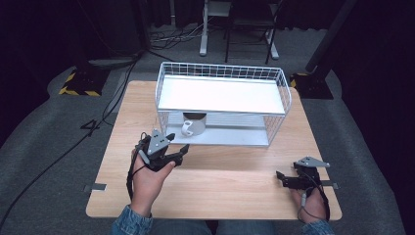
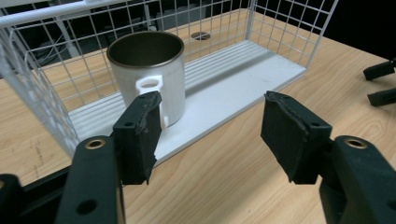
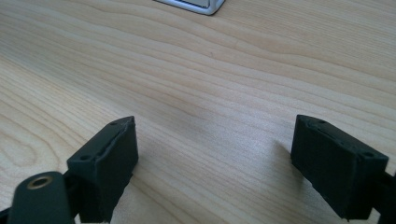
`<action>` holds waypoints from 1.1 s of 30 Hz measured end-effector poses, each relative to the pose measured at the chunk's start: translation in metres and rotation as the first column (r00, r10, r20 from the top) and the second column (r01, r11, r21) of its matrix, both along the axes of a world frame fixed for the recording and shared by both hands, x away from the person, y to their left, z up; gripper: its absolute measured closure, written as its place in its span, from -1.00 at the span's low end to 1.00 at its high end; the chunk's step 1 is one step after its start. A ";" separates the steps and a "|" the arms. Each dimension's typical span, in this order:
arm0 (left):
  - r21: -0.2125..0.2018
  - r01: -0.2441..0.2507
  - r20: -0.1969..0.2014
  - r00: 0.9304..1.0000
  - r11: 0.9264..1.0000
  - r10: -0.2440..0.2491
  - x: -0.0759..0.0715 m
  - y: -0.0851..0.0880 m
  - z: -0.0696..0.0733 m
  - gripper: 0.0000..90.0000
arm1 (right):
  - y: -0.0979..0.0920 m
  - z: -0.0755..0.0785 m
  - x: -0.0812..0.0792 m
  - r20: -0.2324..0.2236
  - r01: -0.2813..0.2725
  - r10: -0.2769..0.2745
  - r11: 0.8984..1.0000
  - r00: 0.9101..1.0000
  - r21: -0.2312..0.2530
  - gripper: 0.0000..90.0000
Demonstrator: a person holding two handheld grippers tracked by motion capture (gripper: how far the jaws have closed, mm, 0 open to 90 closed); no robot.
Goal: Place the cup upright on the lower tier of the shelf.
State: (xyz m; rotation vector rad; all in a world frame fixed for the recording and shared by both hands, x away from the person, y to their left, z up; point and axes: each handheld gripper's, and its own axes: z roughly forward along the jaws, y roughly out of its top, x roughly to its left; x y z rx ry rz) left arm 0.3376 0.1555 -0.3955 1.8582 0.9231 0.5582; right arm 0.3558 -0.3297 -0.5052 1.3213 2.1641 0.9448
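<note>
Denim cuffs cover both wrists; each hand carries a black two-jaw gripper, left gripper [image 1: 177,146] and right gripper [image 1: 280,179], topped by grey triangular plates, black cables trailing, brass-ringed screw holes.

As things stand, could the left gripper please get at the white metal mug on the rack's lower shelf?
Probably yes: the left gripper is open, facing the white metal mug through the white wire rack's open front.

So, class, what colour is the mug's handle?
White handle on the metal mug; clearest in the left gripper view.
</note>
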 end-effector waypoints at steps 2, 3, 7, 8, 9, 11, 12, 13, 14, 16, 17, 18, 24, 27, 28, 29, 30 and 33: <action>0.007 0.005 0.002 1.000 1.000 -0.005 -0.001 0.003 0.000 -0.22 | 0.000 0.000 0.000 0.000 0.000 0.000 1.000 1.000 0.000 -0.67; 0.010 0.010 -0.003 1.000 1.000 -0.010 -0.004 0.008 -0.001 -0.24 | 0.000 0.000 0.000 0.000 0.000 0.000 1.000 1.000 0.000 -0.67; 0.022 0.011 0.004 1.000 1.000 -0.011 -0.006 0.017 -0.003 -0.29 | 0.000 0.000 0.000 0.000 0.000 0.000 1.000 1.000 0.000 -0.67; 0.030 0.010 0.004 1.000 0.999 -0.010 -0.009 0.024 -0.004 -0.29 | 0.000 0.000 0.000 0.000 0.000 0.000 1.000 1.000 0.000 -0.67; 0.023 0.009 0.000 1.000 1.000 -0.009 -0.010 0.027 -0.005 -0.30 | 0.000 0.000 0.000 0.000 0.000 0.000 1.000 1.000 0.000 -0.67; 0.024 0.010 0.000 1.000 1.000 -0.010 -0.012 0.031 -0.005 -0.33 | 0.000 0.000 0.000 0.000 0.000 0.000 1.000 1.000 0.000 -0.67; 0.031 0.014 -0.003 1.000 0.999 -0.014 -0.015 0.037 -0.007 -0.34 | 0.000 0.000 0.000 0.000 0.000 0.000 1.000 1.000 0.000 -0.67; 0.028 0.013 -0.015 1.000 1.000 -0.013 -0.016 0.041 -0.008 -0.35 | 0.000 0.000 0.000 0.000 0.000 0.000 1.000 1.000 0.000 -0.67; 0.032 0.012 -0.023 1.000 0.999 -0.011 -0.017 0.045 -0.009 -0.35 | 0.000 0.000 0.000 0.000 0.000 0.000 1.000 1.000 0.000 -0.67; 0.025 0.006 -0.038 0.999 1.000 -0.005 -0.019 0.055 -0.011 -0.40 | 0.000 0.000 0.000 0.000 0.000 0.000 1.000 1.000 0.000 -0.67; 0.019 0.003 -0.041 0.999 1.000 -0.002 -0.020 0.058 -0.011 -0.41 | 0.000 0.000 0.000 0.000 0.000 0.000 1.000 1.000 0.000 -0.67; 0.019 0.003 -0.041 0.999 1.000 -0.002 -0.020 0.058 -0.011 -0.41 | 0.000 0.000 0.000 0.000 0.000 0.000 1.000 1.000 0.000 -0.67; 0.041 0.011 -0.083 0.997 0.999 -0.007 -0.023 0.083 -0.022 -0.55 | 0.000 0.000 0.000 0.000 0.000 0.000 1.000 1.000 0.000 -0.67; 0.058 0.014 -0.103 0.995 0.998 -0.008 -0.023 0.089 -0.026 -0.57 | 0.000 0.000 0.000 0.000 0.000 0.000 1.000 1.000 0.000 -0.67; 0.066 0.016 -0.117 0.993 0.998 -0.008 -0.022 0.093 -0.030 -0.59 | 0.000 0.000 0.000 0.000 0.000 0.000 1.000 1.000 0.000 -0.67; 0.069 0.015 -0.124 0.992 0.997 -0.006 -0.022 0.095 -0.032 -0.60 | 0.000 0.000 0.000 0.000 0.000 0.000 1.000 1.000 0.000 -0.67; 0.069 0.015 -0.124 0.992 0.997 -0.006 -0.022 0.095 -0.032 -0.60 | 0.000 0.000 0.000 0.000 0.000 0.000 1.000 1.000 0.000 -0.67; 0.076 0.008 -0.168 0.986 0.997 0.004 -0.020 0.102 -0.041 -0.63 | 0.000 0.000 0.000 0.000 0.000 0.000 1.000 1.000 0.000 -0.67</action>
